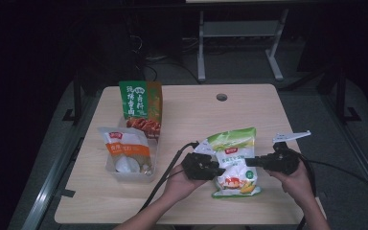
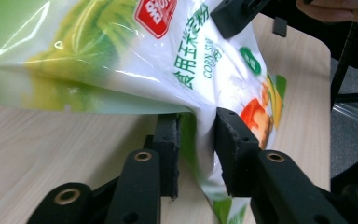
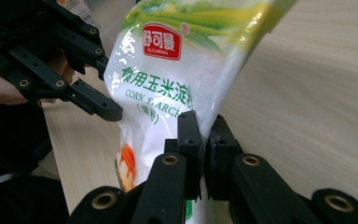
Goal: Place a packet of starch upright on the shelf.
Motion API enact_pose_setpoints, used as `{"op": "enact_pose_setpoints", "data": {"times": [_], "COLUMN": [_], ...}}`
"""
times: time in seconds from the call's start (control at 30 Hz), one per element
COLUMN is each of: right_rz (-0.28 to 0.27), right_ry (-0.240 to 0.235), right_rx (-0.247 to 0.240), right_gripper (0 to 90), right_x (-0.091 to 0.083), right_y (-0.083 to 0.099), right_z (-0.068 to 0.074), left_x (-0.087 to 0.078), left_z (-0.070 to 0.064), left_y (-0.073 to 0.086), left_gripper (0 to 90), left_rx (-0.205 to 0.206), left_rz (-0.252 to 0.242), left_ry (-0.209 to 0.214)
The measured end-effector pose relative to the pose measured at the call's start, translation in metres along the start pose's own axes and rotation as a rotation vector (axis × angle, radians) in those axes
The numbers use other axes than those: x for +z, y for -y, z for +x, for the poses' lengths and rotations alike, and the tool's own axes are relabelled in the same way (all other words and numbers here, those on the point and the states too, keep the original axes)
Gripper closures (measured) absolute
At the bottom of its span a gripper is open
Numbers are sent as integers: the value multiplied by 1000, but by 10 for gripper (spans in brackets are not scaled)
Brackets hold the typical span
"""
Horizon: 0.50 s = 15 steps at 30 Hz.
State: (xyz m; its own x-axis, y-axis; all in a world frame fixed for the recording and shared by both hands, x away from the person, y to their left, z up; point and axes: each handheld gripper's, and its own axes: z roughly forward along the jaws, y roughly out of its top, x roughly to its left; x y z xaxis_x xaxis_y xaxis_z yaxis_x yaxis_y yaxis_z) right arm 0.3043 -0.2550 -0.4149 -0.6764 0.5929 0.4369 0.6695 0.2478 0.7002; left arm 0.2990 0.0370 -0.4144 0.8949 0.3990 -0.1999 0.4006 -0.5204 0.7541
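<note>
High view: the corn starch bag [image 1: 233, 160] sits near-right on the counter [image 1: 191, 110], left tongs [image 1: 216, 168] and right tongs [image 1: 249, 162] pinching opposite edges — likely to lift it level. Its top points far, long axis near-to-far.

Left gripper view: jaws clamp the bag's edge [image 2: 200, 126].

Right gripper view: jaws closed tight on the other edge [image 3: 205, 112] — the bag hangs taut between them.

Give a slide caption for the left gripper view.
Left hand-held gripper pinching the edge of a corn starch bag above the wooden table.
</note>
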Motion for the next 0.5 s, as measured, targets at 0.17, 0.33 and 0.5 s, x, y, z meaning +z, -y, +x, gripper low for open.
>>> {"op": "enact_pose_setpoints", "data": {"times": [0.17, 0.33, 0.5], "right_rz": [-21, -24, -27], "right_ry": [31, 46, 74], "right_rx": [-49, -92, -125], "right_gripper": [867, 869, 870], "right_x": [-2, -4, -4], "right_y": [-9, -21, -34], "right_z": [21, 39, 55], "left_x": [-17, -28, -40], "left_z": [-3, -12, -13], "left_y": [8, 20, 33], "left_gripper": [553, 485, 430], "left_rx": [-6, 40, 2], "left_rz": [1, 38, 23], "left_ry": [-25, -51, -33]}}
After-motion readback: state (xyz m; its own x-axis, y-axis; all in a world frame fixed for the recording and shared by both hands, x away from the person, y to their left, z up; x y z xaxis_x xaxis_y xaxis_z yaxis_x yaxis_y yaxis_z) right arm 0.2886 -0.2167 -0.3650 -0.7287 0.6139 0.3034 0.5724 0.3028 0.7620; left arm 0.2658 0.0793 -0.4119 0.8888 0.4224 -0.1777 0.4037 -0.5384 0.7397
